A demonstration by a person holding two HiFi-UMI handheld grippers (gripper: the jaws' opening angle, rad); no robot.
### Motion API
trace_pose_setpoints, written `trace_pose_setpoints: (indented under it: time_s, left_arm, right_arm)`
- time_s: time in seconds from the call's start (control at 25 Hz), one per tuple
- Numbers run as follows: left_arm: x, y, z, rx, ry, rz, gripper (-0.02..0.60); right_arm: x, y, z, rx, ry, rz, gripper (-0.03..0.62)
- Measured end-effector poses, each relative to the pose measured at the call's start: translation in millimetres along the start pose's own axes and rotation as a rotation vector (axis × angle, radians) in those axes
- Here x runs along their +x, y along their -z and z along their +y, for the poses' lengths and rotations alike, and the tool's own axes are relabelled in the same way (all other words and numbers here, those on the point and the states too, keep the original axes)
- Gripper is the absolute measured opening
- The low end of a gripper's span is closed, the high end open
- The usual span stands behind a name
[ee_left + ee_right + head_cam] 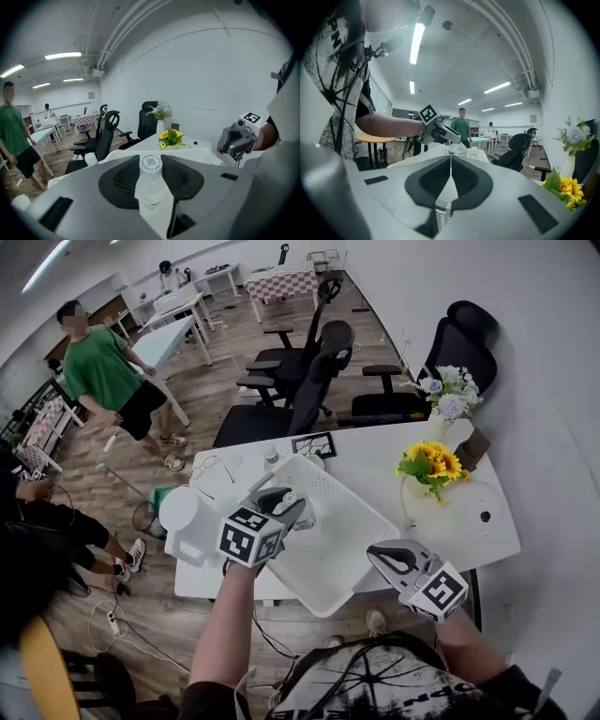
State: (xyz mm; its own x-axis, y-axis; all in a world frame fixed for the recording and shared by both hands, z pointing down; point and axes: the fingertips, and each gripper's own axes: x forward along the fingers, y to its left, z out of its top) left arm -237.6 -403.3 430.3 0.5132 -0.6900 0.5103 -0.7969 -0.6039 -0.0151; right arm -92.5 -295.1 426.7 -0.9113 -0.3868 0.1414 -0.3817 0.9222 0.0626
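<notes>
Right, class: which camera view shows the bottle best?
The left gripper view: the bottle fills the centre, clamped between the left gripper's jaws, its printed cap facing the camera. The head view shows only a sliver past that gripper, over the basket; the right gripper view shows it small and far off.

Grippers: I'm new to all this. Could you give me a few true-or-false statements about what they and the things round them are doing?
The left gripper holds a bottle. True.
The right gripper is open and empty. False: its jaws are shut on the rim of the basket.
Sunflowers stand on the table. True.
The bottle's cap is red. False: it is white.
The person in green is seated. False: standing.
</notes>
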Motion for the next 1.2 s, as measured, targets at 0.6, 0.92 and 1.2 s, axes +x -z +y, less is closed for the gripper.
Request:
trace_pose_setpoints:
  time_s: [0.6,0.92,1.2]
  left_arm:
    - [-53.2,-70.1,-30.9,0.083,0.108,-0.208,0.147]
    - [-60.3,-98.3,-66.4,0.140,0.225,-0.260,0.147]
    - [-57.2,-123.7,-110.4,0.177,0.329,-0.295,0.147]
  right_arm:
    - [-7.3,-10.1,17.6,0.011,0.170,-0.008,0.025]
    - [-32.5,-10.1,33.6,0.024,0.300,-0.014,0.024]
    - [-66.1,-6.4,37.4,0.039,0.393,-0.020,0.024]
